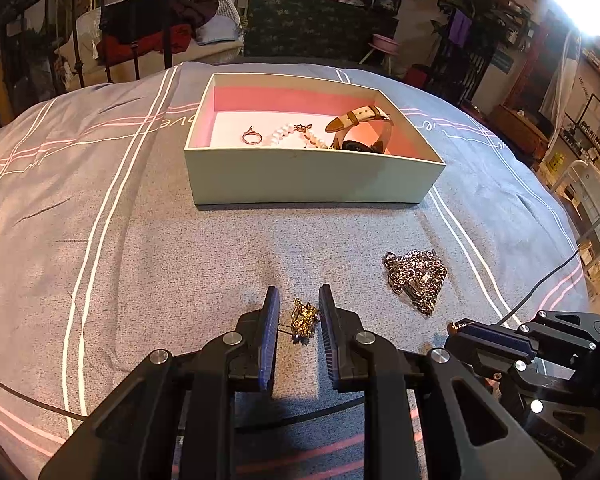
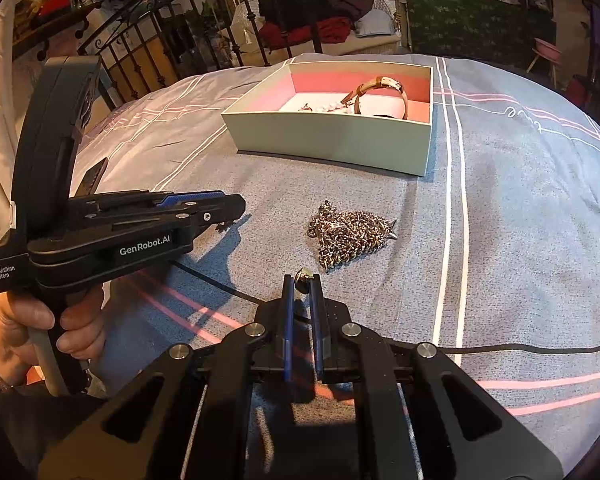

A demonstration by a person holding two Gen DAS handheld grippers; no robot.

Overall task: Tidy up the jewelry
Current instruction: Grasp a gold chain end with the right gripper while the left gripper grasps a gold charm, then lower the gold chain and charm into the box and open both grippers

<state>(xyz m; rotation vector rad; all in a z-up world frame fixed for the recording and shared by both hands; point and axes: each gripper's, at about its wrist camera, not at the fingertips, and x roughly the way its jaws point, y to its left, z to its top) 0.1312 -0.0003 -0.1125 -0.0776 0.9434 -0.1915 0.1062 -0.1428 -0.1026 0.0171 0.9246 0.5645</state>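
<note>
I am noting black grippers, left gripper [image 2: 236, 210] lettered "GenRobot.AI", blue finger pads [image 1: 270, 328], silver screws [image 1: 232, 338], bare-skinned hand [image 2: 28, 328].

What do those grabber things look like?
Both are black. The left gripper and right gripper each have two flat blue fingers, silver bolts and triangular cut-outs. The left one reads "GenRobot.AI" and "Data Acquisition System" in white. A bare hand grips its handle. A black cable crosses the bed.

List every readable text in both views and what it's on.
"GenRobot.AI": side of the black left claw body.
"Data Acquisition System": rear block of the same body.
Cursive white script on the grey striped bedspread: unreadable.
Wall sign at right, left wrist view: only "WE ARE" is readable, the rest blurred.
</note>
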